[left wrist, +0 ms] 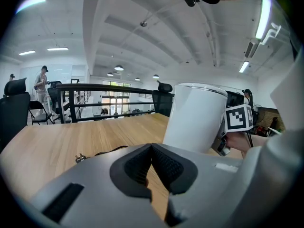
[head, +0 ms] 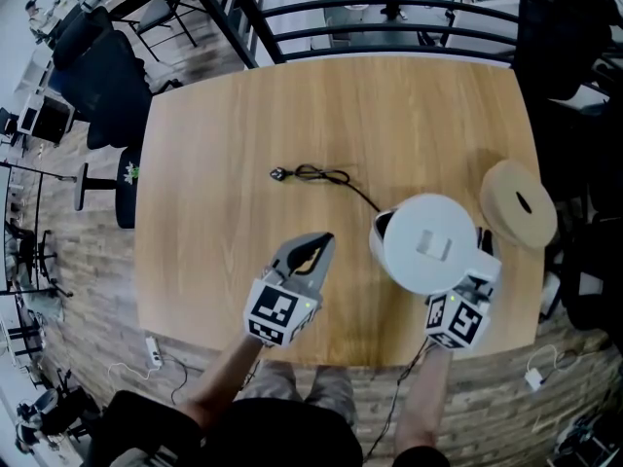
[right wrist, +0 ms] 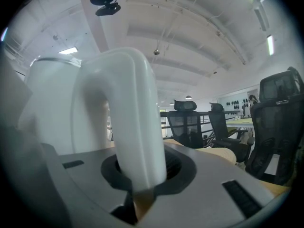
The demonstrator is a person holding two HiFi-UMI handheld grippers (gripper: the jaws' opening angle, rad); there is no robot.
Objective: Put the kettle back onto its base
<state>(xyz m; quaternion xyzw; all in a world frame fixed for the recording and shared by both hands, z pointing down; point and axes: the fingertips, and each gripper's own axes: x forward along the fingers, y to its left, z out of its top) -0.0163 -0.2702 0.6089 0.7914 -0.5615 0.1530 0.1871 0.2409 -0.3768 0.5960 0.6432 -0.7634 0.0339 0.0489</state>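
Nearest the person, the left gripper (head: 321,241) hovers over the wooden table (head: 292,115) with its jaws pressed together on nothing. Beside it, the right gripper (head: 477,275) has its jaws clamped on the curved handle (right wrist: 135,127) of the white kettle (head: 428,241). The kettle stands upright near the table's right front corner. Farther out, a black cord (head: 326,175) runs from its plug (head: 278,173) at mid-table to disappear beneath the kettle, hiding whatever lies under it, while a round beige disc (head: 519,202) sits at the right edge and a dark railing (head: 370,8) crosses beyond the table.
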